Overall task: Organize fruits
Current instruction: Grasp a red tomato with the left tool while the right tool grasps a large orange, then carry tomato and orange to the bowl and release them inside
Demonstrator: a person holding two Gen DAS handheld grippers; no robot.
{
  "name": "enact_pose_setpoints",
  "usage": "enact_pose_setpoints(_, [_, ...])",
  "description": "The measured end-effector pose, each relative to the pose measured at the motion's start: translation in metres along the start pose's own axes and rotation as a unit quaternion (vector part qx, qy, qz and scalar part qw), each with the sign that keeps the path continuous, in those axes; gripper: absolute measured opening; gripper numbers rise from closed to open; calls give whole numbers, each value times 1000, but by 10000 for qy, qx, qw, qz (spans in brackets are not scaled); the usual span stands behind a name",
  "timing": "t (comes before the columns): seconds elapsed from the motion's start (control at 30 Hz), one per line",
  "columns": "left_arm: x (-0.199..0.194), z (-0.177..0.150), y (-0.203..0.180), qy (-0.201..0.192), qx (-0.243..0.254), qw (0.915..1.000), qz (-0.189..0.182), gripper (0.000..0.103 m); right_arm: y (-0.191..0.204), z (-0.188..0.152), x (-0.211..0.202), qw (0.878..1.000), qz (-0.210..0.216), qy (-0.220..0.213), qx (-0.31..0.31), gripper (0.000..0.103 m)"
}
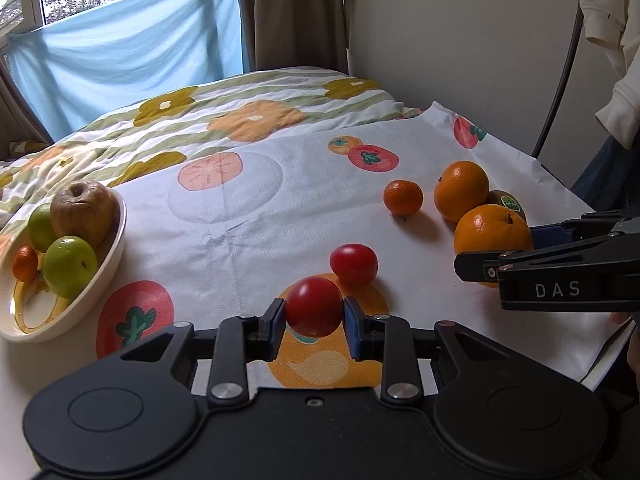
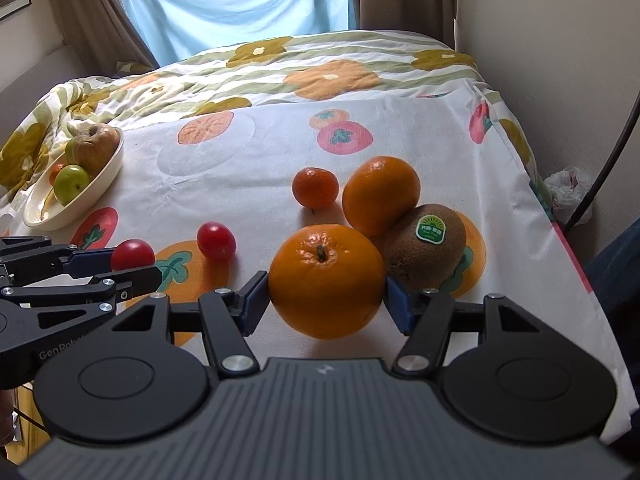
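My left gripper is shut on a red tomato, held just above the fruit-print cloth. A second tomato lies right behind it. My right gripper is shut on a large orange, with a blue pad pressed to each side. Behind that orange sit another orange, a kiwi with a green sticker and a small mandarin. At the left stands a cream bowl holding a brownish apple, two green fruits and a small mandarin.
The cloth covers a bed with a flowered quilt behind. A wall runs along the right, with a dark cable and a plastic bag beside the bed. A person's pale sleeve hangs at the right.
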State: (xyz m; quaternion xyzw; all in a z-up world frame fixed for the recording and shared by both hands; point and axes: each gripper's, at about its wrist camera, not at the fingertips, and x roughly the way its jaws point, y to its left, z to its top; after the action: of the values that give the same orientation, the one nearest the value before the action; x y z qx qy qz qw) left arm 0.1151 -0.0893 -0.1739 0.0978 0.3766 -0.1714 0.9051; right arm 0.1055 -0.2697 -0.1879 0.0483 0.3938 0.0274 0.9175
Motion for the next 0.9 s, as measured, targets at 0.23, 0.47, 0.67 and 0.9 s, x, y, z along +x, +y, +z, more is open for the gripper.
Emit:
enact_pose_setpoints(0.23, [-31, 10, 18, -201, -267, 9990, 295, 34, 21, 20, -17, 9990, 336, -172, -254, 76])
enact_pose_setpoints(0.47, [-70, 19, 51, -450, -633, 9950, 622, 34, 60, 46, -34, 9950, 785, -291, -539, 76])
enact_pose_setpoints(0.67, [-92, 25, 86, -581, -807, 9911, 883, 34, 104, 68, -40, 9904, 1105, -365, -746, 76])
enact_pose_setpoints(0.9, [-101, 28, 135, -593, -831, 9891, 1064, 34, 156, 88, -35, 9866, 1304, -375, -908, 76])
